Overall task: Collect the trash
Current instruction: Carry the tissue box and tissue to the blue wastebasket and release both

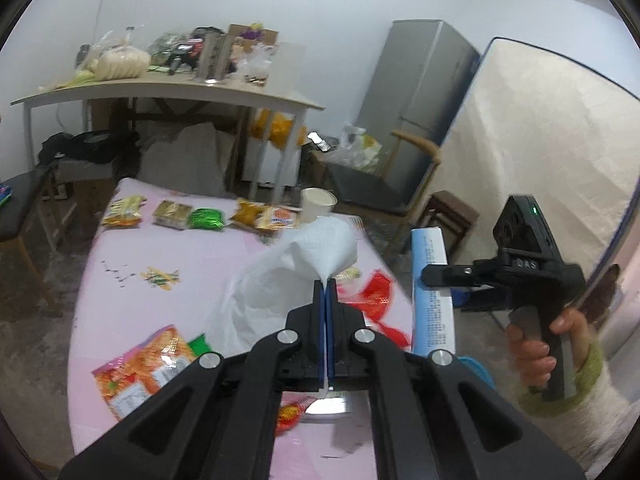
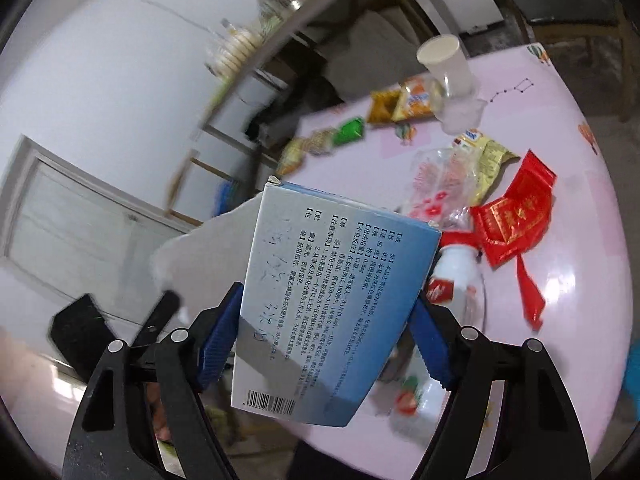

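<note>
Left claw (image 1: 327, 286): clenched; blue pads pressed together on a corner of a white paper towel (image 1: 316, 246), which billows up and ahead of the tips, held above the counter.
Right claw (image 2: 326, 316): grasping a blue-and-white carton (image 2: 320, 300) across its width, one blue pad on each long side; carton held clear of the counter, printed text face and barcode toward the camera.
Right claw, seen from left wrist (image 1: 440, 276): held by a hand (image 1: 536, 352) in a white sleeve with green cuff, off the counter's right edge; the carton (image 1: 432, 280) stands upright in it.
Counter (image 1: 224, 264): round, pink cover with small printed motifs.
Far row on counter: yellow snack packet (image 1: 123, 211), gold packet (image 1: 171, 213), green foil wrapper (image 1: 206, 218), orange packets (image 1: 266, 216), lying side by side near the far edge.
Paper cup (image 1: 318, 204): white, upright, at the right end of that row.
Red wrapper (image 2: 516, 220): crumpled, gold print, lying right of the carton on the counter.
Clear plastic bag (image 2: 444, 184): crumpled, red pattern, just beside the red wrapper.
White bottle (image 2: 456, 272): on its side beside the carton, red label, partly hidden.
Orange snack bag (image 1: 140, 364): flat at the near left edge of the counter.
Background: long cluttered table (image 1: 168, 92) against the wall, grey fridge (image 1: 416, 104), upright mattress (image 1: 540, 152) at right.
</note>
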`<state>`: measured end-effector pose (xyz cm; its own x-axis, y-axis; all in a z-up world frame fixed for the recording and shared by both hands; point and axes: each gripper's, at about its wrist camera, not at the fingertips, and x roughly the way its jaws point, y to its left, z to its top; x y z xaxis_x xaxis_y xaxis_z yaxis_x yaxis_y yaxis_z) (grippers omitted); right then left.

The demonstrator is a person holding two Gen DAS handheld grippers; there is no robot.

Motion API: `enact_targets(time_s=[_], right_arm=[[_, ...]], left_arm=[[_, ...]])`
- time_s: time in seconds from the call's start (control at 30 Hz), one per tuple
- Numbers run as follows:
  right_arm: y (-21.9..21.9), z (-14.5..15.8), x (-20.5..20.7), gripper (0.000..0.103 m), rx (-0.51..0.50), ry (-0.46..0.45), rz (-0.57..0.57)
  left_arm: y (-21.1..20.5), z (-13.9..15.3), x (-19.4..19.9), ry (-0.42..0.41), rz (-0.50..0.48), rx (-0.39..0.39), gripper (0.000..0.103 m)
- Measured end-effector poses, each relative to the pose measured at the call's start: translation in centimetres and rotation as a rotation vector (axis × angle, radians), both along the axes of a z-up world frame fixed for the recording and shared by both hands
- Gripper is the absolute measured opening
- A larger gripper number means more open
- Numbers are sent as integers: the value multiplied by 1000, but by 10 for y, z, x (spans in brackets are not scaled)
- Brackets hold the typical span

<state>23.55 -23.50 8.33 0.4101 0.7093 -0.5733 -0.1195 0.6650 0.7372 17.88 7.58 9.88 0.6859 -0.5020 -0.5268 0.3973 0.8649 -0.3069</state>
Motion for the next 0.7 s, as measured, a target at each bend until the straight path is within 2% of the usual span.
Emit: enact_targets(time_s=[0.1, 0.17, 0.33, 0.4, 0.5, 0.6, 0.7], right_arm=[[-24, 14, -25, 74, 71, -51, -44], [-56, 21, -56, 74, 103, -94, -102], [-129, 13, -130, 74, 60, -122, -291], [-169, -8, -163, 74, 37, -82, -407], [-222, -44, -203, 74, 36, 2, -579], [-273, -89, -240, 74, 44, 88, -765], [-308, -133, -263, 74, 64, 171, -894]], left_arm=[[-25, 14, -12, 5, -74, -23, 0], [-49, 19, -16, 21, -136, -32, 0], [-156, 11, -18, 120, -373, -38, 0], [-216, -2, -15, 193, -503, -33, 0], [-308, -29, -12, 279, -657, 32, 0], [-402, -60, -24, 377, -791, 87, 0], [-479, -96, -33, 501, -866, 122, 0]])
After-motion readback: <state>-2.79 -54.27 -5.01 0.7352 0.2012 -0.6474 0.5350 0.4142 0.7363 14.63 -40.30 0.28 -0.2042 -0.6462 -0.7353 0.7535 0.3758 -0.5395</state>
